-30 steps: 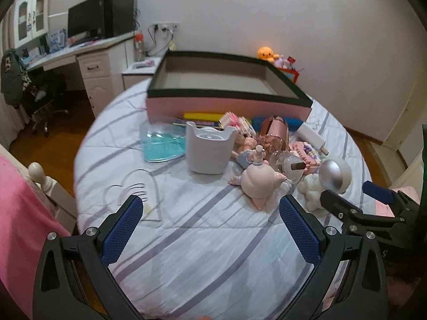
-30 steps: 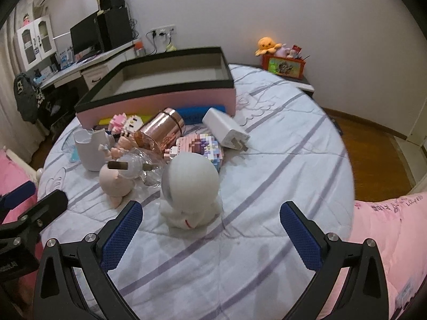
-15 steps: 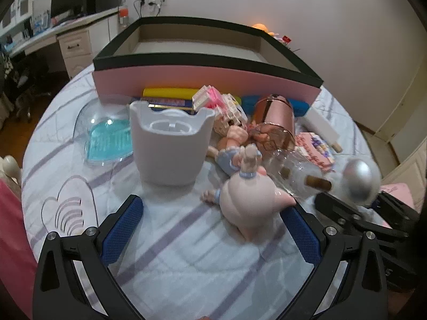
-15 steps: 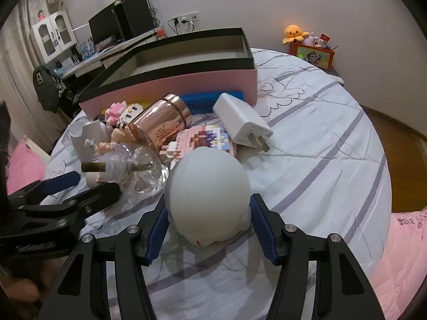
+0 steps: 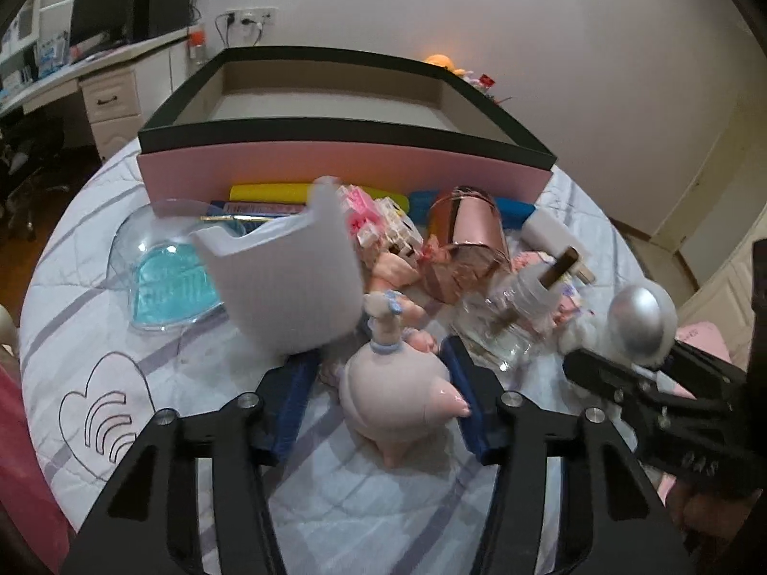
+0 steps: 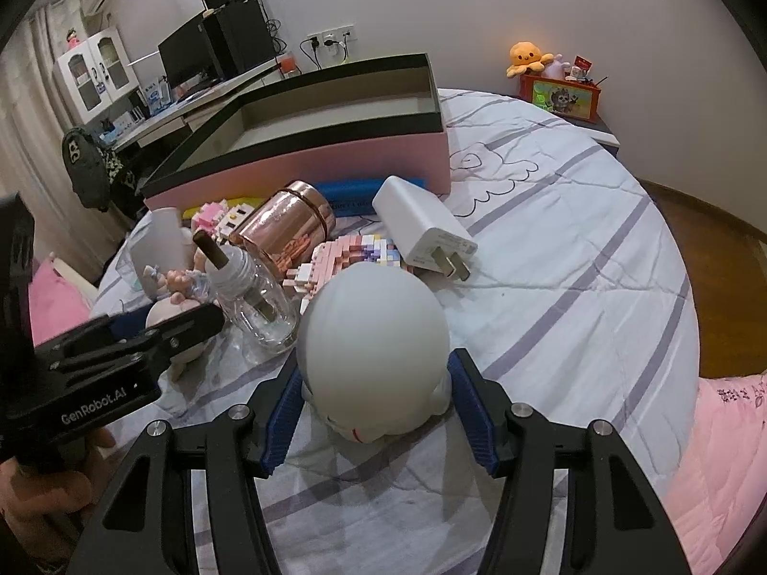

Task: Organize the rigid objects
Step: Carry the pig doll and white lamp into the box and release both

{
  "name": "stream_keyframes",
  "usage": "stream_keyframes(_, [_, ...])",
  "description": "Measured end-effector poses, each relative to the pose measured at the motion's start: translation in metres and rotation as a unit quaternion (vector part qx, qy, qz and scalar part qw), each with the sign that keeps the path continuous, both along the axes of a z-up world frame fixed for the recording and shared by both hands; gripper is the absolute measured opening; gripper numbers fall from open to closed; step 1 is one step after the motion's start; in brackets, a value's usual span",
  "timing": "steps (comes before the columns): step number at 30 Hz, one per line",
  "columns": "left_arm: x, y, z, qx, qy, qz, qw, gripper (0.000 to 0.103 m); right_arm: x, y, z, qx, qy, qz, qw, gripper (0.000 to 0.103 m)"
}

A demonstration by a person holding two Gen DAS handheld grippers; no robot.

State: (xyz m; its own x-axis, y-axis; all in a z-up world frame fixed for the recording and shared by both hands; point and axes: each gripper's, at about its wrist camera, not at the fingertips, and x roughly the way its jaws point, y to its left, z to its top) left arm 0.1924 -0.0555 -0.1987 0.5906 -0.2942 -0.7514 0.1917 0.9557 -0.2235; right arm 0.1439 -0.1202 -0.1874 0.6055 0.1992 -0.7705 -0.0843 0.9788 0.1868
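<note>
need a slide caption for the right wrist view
Right hand-held gripper clamps a round white astronaut figurine on the striped bedsheet, before an open pink box.

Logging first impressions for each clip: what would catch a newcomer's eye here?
The right hand-held gripper clamps a round white astronaut figurine on the striped bedsheet. The left hand-held gripper is closing around a pale pink pig-like figurine, with a white plastic cup tipping beside it. Behind the clutter stands a large pink box with a black rim.

blur: white cup point(image 5: 283, 282) smeared | hidden: blue block point(image 6: 352, 199) behind copper tin point(image 6: 287, 225)
</note>
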Motion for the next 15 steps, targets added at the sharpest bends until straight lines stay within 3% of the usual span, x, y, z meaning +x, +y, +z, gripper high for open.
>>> stream_keyframes(8, [-0.019, 0.006, 0.008, -0.002, -0.014, -0.021, 0.9997, 0.042, -0.005, -0.001, 0.006, 0.005, -0.006, -0.009, 1.0, 0.06])
stream_keyframes(15, [-0.033, 0.015, 0.013, -0.015, -0.019, -0.029, 0.9993, 0.041, -0.01, 0.002, 0.014, 0.006, -0.013, -0.009, 1.0, 0.06])
